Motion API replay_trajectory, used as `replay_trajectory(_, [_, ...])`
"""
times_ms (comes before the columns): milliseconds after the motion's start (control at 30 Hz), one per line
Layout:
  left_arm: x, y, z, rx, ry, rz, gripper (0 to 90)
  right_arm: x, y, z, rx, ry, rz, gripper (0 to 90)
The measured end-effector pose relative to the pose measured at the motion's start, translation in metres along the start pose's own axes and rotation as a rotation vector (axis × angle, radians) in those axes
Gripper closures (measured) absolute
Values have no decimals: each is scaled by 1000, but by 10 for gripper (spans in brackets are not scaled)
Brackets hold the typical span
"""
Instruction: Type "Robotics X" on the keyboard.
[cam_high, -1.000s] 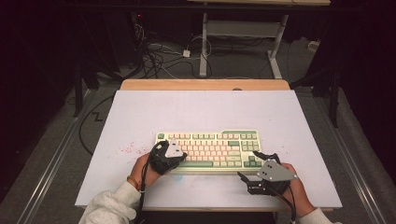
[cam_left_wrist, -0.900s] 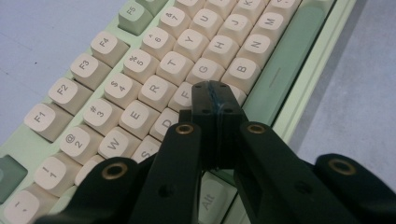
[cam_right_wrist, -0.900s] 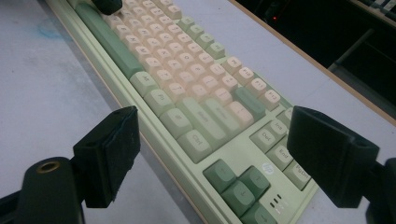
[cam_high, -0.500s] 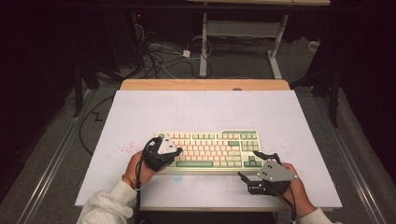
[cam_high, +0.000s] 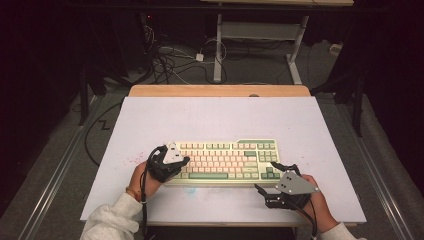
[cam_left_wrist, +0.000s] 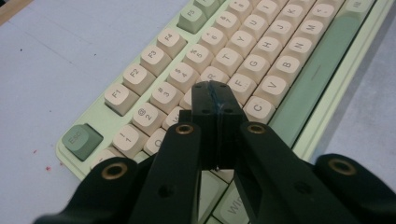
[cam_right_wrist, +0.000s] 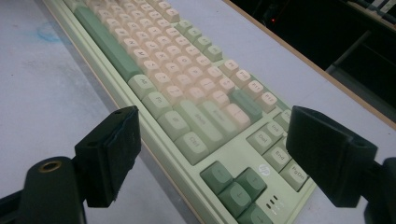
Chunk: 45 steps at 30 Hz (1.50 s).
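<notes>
A pale green keyboard (cam_high: 225, 161) with cream and green keys is lying flat on the white worktop (cam_high: 215, 117), towards its near edge and roughly centred between left and right. The left tool (cam_high: 183, 162) is hovering over the keyboard's left end, its two black jaws pressed together with nothing between them; in the left gripper view the closed tip (cam_left_wrist: 215, 100) is pointing down at the letter keys near the left of the board, just above the row with C and the long green space bar (cam_left_wrist: 317, 70). Whether the tip is touching a key cannot be told. The right tool (cam_high: 265, 176) is sitting at the keyboard's near right corner, its jaws standing wide apart and holding nothing, with the arrow keys (cam_right_wrist: 238, 184) showing between them in the right gripper view.
</notes>
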<state>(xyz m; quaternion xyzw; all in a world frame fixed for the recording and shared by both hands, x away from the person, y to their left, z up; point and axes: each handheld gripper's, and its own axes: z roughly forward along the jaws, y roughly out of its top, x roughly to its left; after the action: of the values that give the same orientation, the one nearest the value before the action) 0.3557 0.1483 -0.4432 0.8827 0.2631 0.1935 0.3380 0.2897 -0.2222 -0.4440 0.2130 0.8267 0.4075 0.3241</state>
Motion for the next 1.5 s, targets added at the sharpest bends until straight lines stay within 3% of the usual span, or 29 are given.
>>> replay_trajectory(1500, [2, -2, 14, 39, -9, 8, 877, 3, 0, 3, 9, 22, -6, 191])
